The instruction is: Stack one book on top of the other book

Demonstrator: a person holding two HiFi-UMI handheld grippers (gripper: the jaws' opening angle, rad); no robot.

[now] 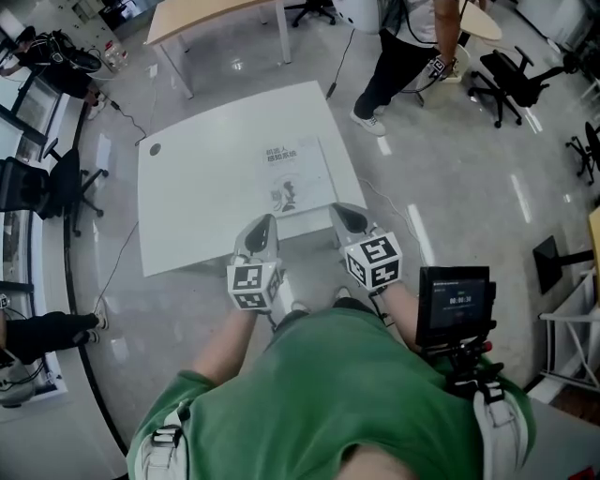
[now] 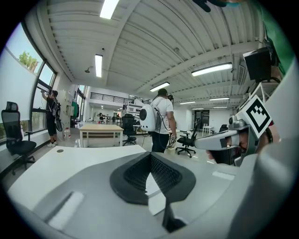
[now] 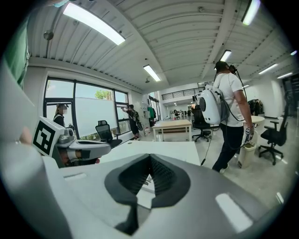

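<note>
A white book (image 1: 298,176) with dark print on its cover lies flat on the white table (image 1: 197,197), toward the right front. I cannot tell whether a second book lies under it. My left gripper (image 1: 262,227) hovers at the table's front edge, just left of the book's near corner, shut and empty. My right gripper (image 1: 349,217) hangs by the book's near right corner, also shut with nothing in it. In the left gripper view the jaws (image 2: 150,158) meet tip to tip; the right gripper view shows the same (image 3: 150,159), with a sliver of printed cover (image 3: 148,180) behind them.
A small dark round mark (image 1: 155,148) sits at the table's far left corner. A person with a white backpack (image 1: 405,45) stands beyond the table's far right corner. A wooden table (image 1: 214,17) and office chairs (image 1: 511,80) stand farther off. A small screen (image 1: 455,302) is at my right.
</note>
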